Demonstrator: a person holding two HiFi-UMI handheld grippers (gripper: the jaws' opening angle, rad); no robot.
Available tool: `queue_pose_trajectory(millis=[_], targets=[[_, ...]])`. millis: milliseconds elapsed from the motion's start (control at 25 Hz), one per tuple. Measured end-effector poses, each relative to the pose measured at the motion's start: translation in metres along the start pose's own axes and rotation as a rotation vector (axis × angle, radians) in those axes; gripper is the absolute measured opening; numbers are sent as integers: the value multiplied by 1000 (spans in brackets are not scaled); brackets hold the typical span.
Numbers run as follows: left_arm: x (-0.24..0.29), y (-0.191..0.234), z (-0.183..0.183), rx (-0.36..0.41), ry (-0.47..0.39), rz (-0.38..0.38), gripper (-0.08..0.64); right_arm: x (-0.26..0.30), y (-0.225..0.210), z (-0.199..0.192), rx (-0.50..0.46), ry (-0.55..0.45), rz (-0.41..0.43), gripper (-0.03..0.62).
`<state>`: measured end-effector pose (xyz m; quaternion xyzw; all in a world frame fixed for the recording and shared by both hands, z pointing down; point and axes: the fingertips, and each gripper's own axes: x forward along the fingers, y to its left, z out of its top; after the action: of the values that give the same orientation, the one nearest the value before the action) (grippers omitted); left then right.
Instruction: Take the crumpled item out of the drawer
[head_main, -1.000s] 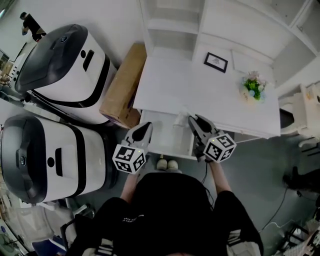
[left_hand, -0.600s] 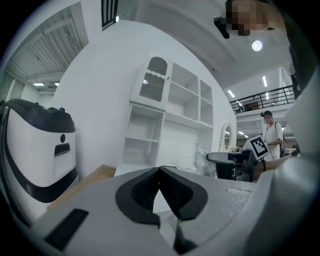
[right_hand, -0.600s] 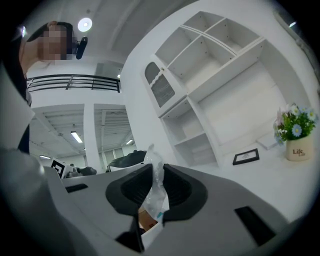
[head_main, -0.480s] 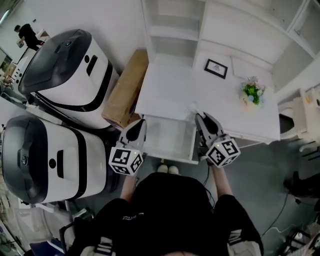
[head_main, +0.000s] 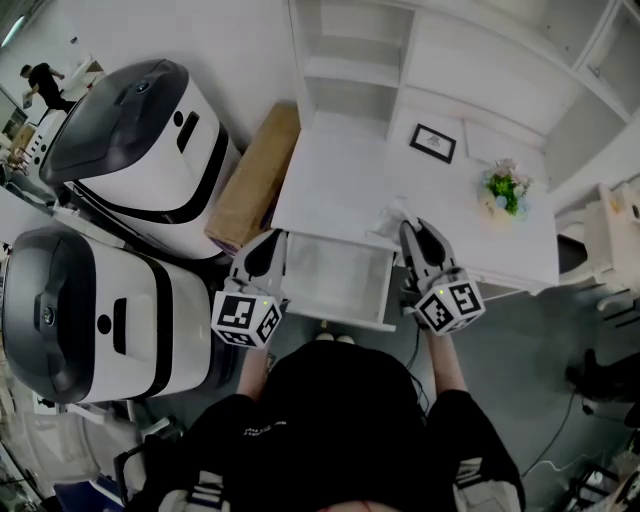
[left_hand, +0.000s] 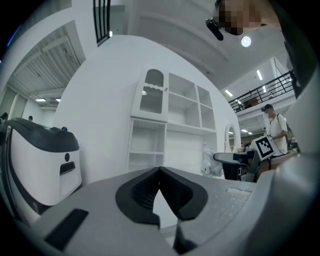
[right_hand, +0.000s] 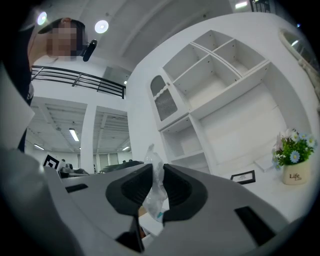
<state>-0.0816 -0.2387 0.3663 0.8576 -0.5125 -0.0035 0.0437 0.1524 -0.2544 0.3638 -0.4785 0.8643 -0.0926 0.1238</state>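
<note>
In the head view the white drawer stands pulled out from the desk's front. My right gripper is shut on the crumpled item, a clear plastic wad, and holds it above the desk edge at the drawer's right corner. In the right gripper view the crumpled item is pinched between the dark pads, one end sticking up past the right gripper. My left gripper hangs at the drawer's left side; in its own view the left gripper is shut with nothing in it.
On the white desk stand a framed picture and a small flower pot, with white shelves behind. A cardboard box leans left of the desk, beside two large white-and-grey machines.
The right gripper has carried the crumpled item up out of the drawer and to the right, over the desk edge. The left gripper has drifted left, off the drawer.
</note>
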Motion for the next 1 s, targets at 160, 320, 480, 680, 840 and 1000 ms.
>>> queue_pose_trajectory(millis=[160,320,480,680,840,1000], targets=[[-2,5,3,7,-5,12,-3,-1,-1,1,-1,0,-4,52],[-3,9,6,10,-8,23,-2,-1,-3,1,-12,7,-15,48],[-4,12,6,15,-7,30,-3,-2,-5,0,-21,10,-26,48],[-5,14,4,12,-4,33,-3,-2,-6,0,-32,13,-32,48],[-4,13,2,16,2,33,-3,-3,-10,2,-39,15,-33,48],[-2,12,-1,14,12,32,-2,-4,-12,2,-54,22,-36,48]])
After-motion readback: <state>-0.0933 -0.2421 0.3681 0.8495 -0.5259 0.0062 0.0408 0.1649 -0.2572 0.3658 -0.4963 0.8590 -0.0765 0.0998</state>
